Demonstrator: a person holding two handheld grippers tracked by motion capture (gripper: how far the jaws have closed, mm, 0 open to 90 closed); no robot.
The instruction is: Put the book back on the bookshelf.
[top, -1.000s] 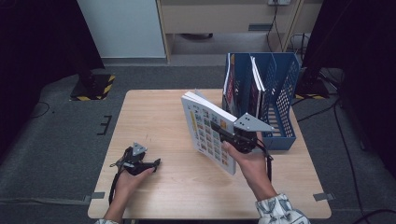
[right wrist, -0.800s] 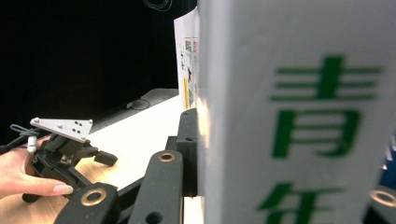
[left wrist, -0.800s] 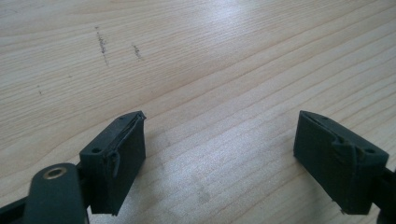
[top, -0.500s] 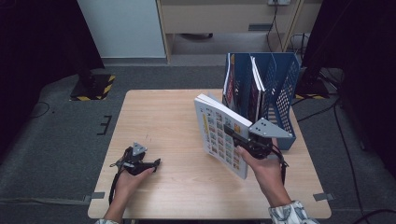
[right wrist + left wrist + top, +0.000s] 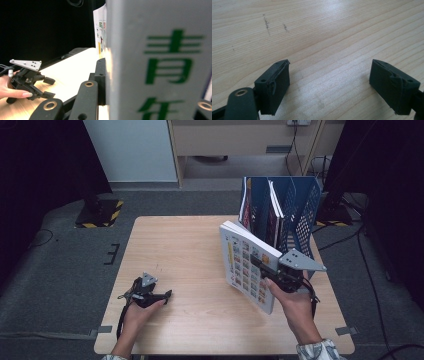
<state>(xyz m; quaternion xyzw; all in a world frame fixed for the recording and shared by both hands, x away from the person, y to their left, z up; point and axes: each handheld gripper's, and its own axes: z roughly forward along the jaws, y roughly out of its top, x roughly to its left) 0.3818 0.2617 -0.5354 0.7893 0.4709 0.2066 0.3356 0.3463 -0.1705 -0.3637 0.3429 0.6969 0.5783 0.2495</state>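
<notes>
From the high view, I stand at a light wooden table (image 5: pixel 190 250) with a hand-held gripper in each hand. My right hand-held gripper (image 5: pixel 270 271) is clamped on the lower edge of a thick book (image 5: pixel 247 262), which I hold off the table, tilted on edge, its cover of small coloured squares facing left. The book sits over the right part of the table, just in front of a blue file rack (image 5: pixel 295 215) at the far right corner. Other books stand upright in the rack's slots. My left hand-held gripper (image 5: pixel 167 294) rests low near the front left of the table, well apart from the book, its jaws pointing right.

In the left gripper view, my left hand-held gripper (image 5: pixel 329 85) has its two black jaws spread wide with nothing between them. Bare wood grain lies below, with a few faint dark scuffs farther off.

In the right gripper view, my right hand-held gripper (image 5: pixel 150 100) is closed on the book (image 5: pixel 160 57). The book's grey spine stands close to the camera and carries large green characters. One black jaw presses flat against the book's left face; the other jaw is mostly hidden behind the spine. Past the book, pages with small colour pictures show. At the far left, my other hand (image 5: pixel 10 88) holds the left hand-held gripper (image 5: pixel 48 87) on the table, jaws apart.
</notes>
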